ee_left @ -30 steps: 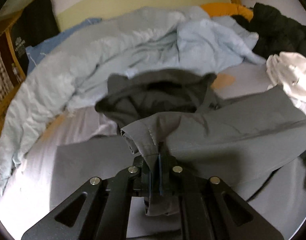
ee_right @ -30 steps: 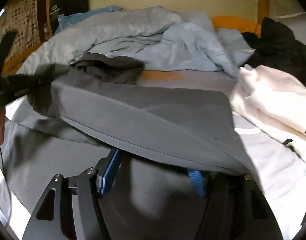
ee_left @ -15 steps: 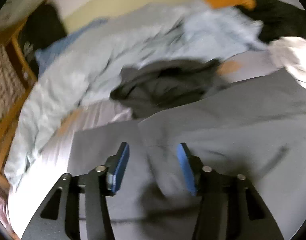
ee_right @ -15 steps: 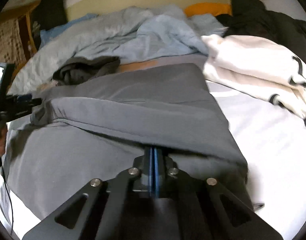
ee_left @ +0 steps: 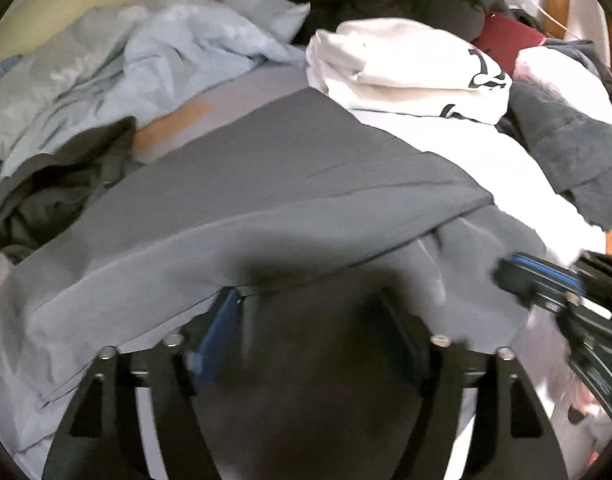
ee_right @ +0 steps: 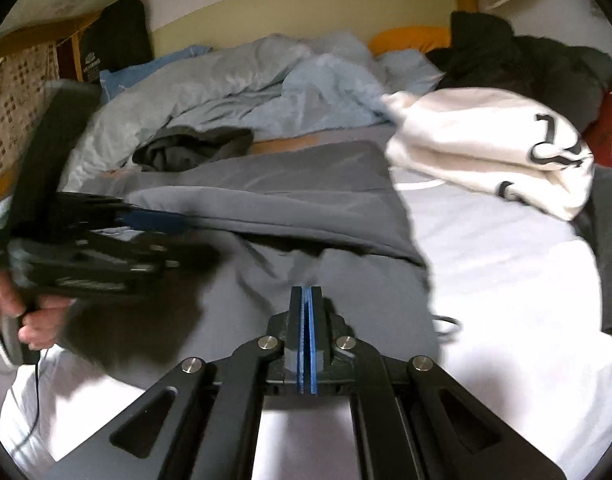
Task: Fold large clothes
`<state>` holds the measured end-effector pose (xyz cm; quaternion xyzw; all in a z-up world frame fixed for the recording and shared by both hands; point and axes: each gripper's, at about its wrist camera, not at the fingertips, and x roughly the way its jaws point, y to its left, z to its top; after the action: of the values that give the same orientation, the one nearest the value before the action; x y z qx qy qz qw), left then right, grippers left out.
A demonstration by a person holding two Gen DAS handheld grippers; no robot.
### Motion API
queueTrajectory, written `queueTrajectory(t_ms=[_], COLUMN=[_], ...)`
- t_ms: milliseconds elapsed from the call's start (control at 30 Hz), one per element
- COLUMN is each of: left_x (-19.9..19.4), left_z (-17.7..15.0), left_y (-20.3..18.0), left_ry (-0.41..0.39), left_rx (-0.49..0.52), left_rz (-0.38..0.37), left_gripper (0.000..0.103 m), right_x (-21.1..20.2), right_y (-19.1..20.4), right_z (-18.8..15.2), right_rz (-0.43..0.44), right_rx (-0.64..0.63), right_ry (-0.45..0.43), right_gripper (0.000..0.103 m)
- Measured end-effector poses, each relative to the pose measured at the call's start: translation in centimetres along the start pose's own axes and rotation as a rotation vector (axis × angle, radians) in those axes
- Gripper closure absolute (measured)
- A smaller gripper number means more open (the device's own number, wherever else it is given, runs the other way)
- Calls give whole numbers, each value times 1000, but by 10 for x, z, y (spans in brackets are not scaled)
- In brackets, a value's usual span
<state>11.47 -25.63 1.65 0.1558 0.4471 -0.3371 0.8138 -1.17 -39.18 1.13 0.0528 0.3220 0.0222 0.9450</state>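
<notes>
The grey garment [ee_right: 289, 192] is being spread on the bed just ahead of the right gripper [ee_right: 306, 300], whose jaws are being kept pressed together, empty. The left gripper [ee_left: 306, 320] has just been opening wide; its fold is being draped over the pads [ee_left: 219, 320], unpinched.

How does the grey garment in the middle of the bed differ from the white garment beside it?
The grey garment lies spread out with one part folded over; the white garment sits in a rumpled bundle. The grey garment is plain and dark; the white garment is pale with black markings. The grey garment lies right before the shut right gripper; the white garment lies apart, untouched. Both rest on the bed.
</notes>
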Motion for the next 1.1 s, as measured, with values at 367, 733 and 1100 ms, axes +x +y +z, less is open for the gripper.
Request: queueTrajectory(t_ms=[367, 733, 1100], left_x=[52, 14, -36], left_z=[37, 23, -22], left_y=[-11, 13, -52], left_ry=[4, -66, -151], left_rx=[-47, 21, 251], left_rz=[-92, -188, -227], left_gripper=[11, 99, 103], right_x=[-25, -23, -21], right_y=[-28, -57, -47], right_z=[-2, -3, 34], right_rz=[37, -87, 87], right_rx=[23, 87, 15], right_ry=[-128, -159, -105], right_gripper=[101, 101, 101])
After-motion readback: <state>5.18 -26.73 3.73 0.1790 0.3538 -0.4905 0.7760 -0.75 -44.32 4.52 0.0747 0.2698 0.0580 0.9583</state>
